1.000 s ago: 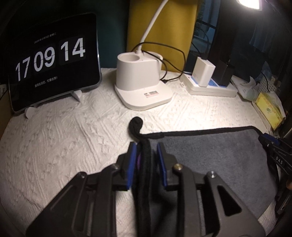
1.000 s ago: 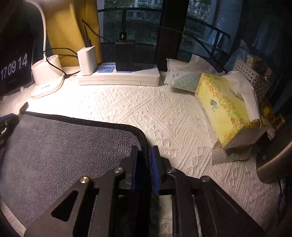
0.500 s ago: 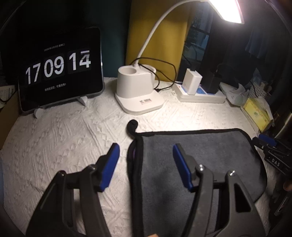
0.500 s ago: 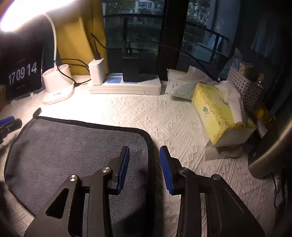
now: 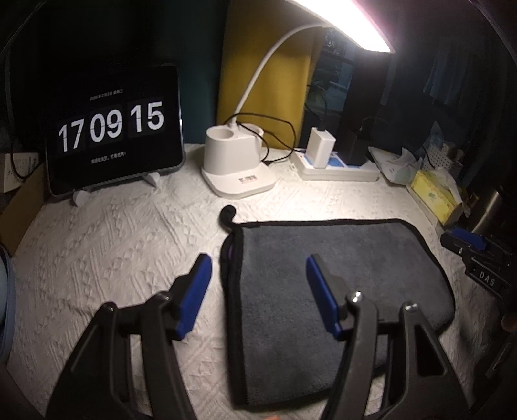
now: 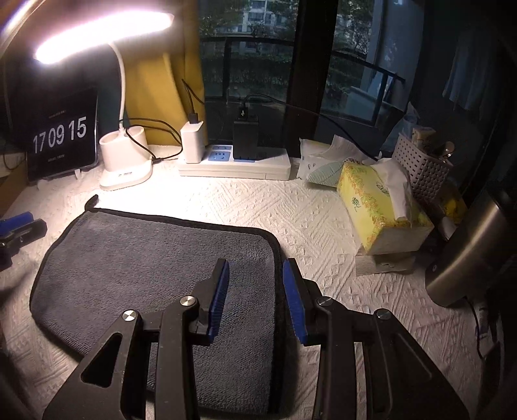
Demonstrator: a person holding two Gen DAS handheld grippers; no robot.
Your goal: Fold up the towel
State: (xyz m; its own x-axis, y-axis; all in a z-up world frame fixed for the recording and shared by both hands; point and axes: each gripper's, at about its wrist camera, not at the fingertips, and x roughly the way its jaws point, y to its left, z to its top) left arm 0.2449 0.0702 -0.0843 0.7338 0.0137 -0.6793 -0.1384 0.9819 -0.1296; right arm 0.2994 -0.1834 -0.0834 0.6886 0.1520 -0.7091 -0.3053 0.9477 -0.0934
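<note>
Now we are holding the left gripper (image 5: pixel 258 274) spread wide above the folded grey towel's (image 5: pixel 323 284) left edge, while our right gripper (image 6: pixel 255 284) is hanging parted over its right edge; the towel is lying flat on the white tablecloth (image 6: pixel 323 226), before the lamp (image 5: pixel 237 168).

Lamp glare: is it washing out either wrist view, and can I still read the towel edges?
Left wrist view: the lamp head blows out the top edge, but the towel and its black border stay readable. Right wrist view: the lamp head flares the upper left; the towel is evenly lit, though both views bend at the rims.
</note>
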